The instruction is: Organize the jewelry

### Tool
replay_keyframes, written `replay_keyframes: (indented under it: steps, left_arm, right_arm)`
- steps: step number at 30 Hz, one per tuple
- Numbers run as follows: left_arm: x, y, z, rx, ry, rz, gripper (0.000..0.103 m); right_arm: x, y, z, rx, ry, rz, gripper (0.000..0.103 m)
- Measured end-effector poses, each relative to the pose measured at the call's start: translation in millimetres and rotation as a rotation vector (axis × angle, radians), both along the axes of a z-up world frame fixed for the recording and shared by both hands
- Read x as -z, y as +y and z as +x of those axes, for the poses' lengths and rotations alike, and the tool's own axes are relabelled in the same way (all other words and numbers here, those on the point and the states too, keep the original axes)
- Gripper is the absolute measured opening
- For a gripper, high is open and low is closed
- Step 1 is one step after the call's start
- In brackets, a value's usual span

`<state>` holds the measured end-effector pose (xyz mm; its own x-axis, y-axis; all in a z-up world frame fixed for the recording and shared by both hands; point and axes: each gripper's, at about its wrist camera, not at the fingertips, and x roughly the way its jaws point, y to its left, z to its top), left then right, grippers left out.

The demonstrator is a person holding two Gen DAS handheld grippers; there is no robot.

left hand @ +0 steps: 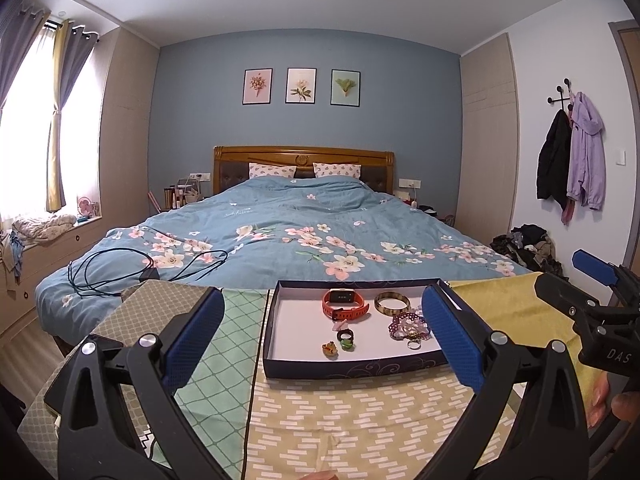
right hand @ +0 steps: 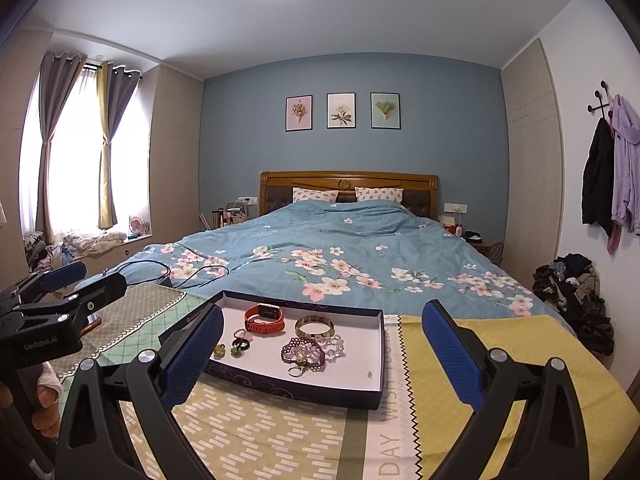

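Jewelry sits loose inside a shallow dark-walled tray point(left hand: 276, 322) with a white floor, which rests on a patchwork cloth point(left hand: 340, 420) at the foot of a bed with a blue floral duvet point(left hand: 288, 220). Toward the tray's far wall lies a red watch point(left hand: 344, 304), and just beside it, toward the right wall, a gold bangle point(left hand: 392, 303). Nearer the front wall than the bangle is a heap of purple and clear beaded bracelets point(left hand: 408, 326), with a small silver ring point(left hand: 414, 345) touching its near edge. Nearer the front wall than the watch are a dark ring point(left hand: 345, 335) and a small yellow trinket point(left hand: 330, 349), close together. The left gripper point(left hand: 320, 340) hangs above the cloth in front of the tray, jaws spread wide and holding nothing. The right gripper point(right hand: 320, 352) is likewise spread wide and empty, with the tray's right part between its fingers in its own view. Black cables point(left hand: 120, 268) lie on the duvet beyond the tray's left side.
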<state>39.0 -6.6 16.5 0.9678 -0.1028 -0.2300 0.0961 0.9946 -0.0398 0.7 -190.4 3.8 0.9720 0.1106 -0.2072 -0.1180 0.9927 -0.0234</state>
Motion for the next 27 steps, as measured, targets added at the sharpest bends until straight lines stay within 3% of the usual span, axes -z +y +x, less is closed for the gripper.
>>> replay_keyframes:
  steps: [27]
  left_arm:
    - [0.1,0.4,-10.4,0.017,-0.023,-0.004,0.097]
  right_arm:
    - [-0.8,0.1,-2.3,0.002,-0.017,0.001,0.096]
